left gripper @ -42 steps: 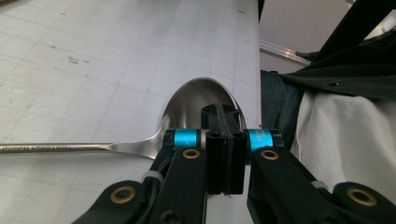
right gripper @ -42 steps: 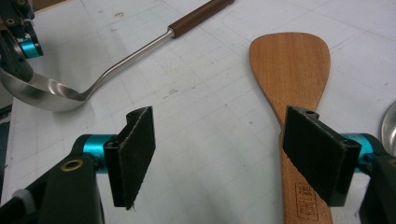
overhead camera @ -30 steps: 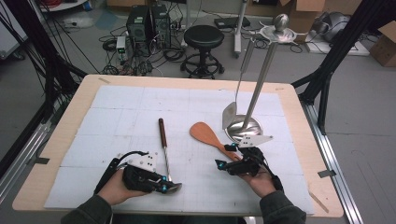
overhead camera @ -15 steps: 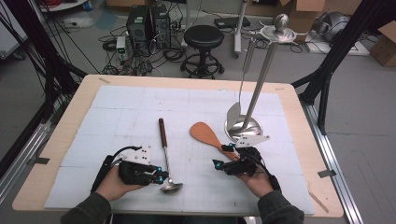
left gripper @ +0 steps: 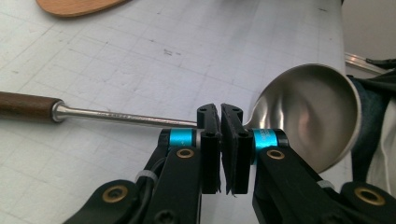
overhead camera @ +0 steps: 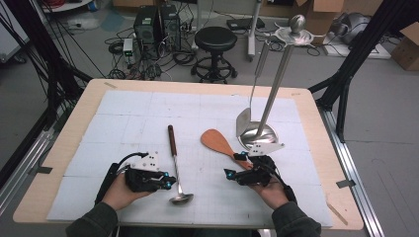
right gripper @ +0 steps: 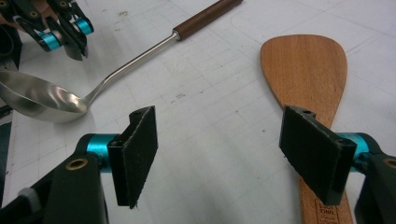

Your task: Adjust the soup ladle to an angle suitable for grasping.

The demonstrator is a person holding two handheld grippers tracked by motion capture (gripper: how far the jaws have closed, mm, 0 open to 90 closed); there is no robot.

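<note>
A steel ladle [overhead camera: 176,168] with a dark wooden grip lies on the white table top, near the front edge and a little left of centre. Its long axis runs from front to back, bowl toward the person, wooden end toward the far edge. The left gripper [overhead camera: 168,182] reaches in from the ladle's left side, across the shaft, and its jaws are pressed together on the thin metal neck just above the bowl, as the left gripper view shows [left gripper: 220,122]. The left hand [overhead camera: 116,191] is therefore the nearer one. To the right, a wooden spatula [overhead camera: 221,145] lies slanted, blade toward the far left. The right gripper [overhead camera: 230,173] rests beside its handle, jaws spread wide, pinching nothing. Behind it, near the right edge, a utensil stand [overhead camera: 276,84] holds a hanging slotted turner [overhead camera: 251,104].
</note>
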